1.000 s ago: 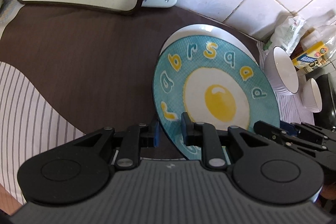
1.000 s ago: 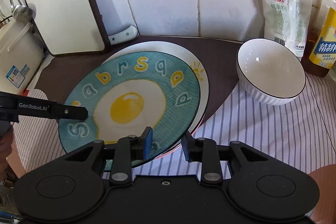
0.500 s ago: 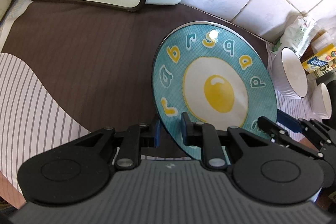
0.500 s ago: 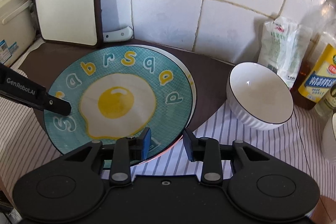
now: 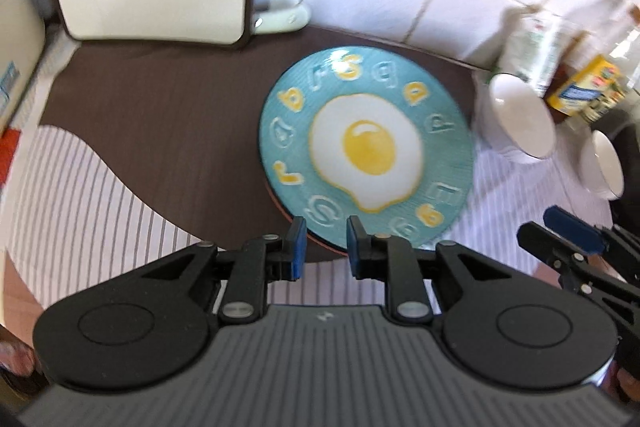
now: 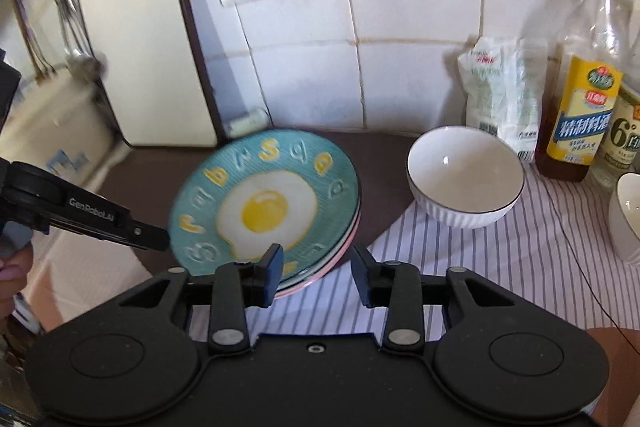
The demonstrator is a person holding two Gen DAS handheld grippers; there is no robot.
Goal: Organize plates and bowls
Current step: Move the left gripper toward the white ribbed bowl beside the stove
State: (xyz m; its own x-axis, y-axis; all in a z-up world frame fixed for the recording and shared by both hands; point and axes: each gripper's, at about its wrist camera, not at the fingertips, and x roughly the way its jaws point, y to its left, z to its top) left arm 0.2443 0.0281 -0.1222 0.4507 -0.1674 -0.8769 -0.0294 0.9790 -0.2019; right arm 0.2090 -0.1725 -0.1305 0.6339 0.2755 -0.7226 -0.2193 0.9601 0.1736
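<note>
Two grippers stood nearest the viewer, both with nothing between their fingers. The left gripper [image 5: 322, 241] had its blue-padded fingers parted a moderate way, just short of the near rim of the egg-print plate [image 5: 366, 151] and holding nothing. The right gripper [image 6: 316, 273] was likewise open and empty, its left finger overlapping the plate's near edge in view without closing on it; whether it touched could not be told.

Beyond them, the teal plate lay flat on top of a short plate stack [image 6: 344, 247], whose pink and pale rims showed at the lower right edge, resting on the brown mat [image 5: 160, 115] of the desk. By that, the plate-stacking step looked finished, with both grippers clear of it.

To the right, on the striped cloth [image 6: 500, 267], sat the large white bowl [image 6: 466, 177], upright and apart from the plates, and farther right a second white bowl [image 6: 628, 217] at the frame's edge. The next move would likely call for one gripper to open over a bowl rim, pinch it and nest one bowl in the other.

Farthest back stood the cutting board [image 6: 148, 39] and the oil bottle [image 6: 580, 87] against the tiled wall.
</note>
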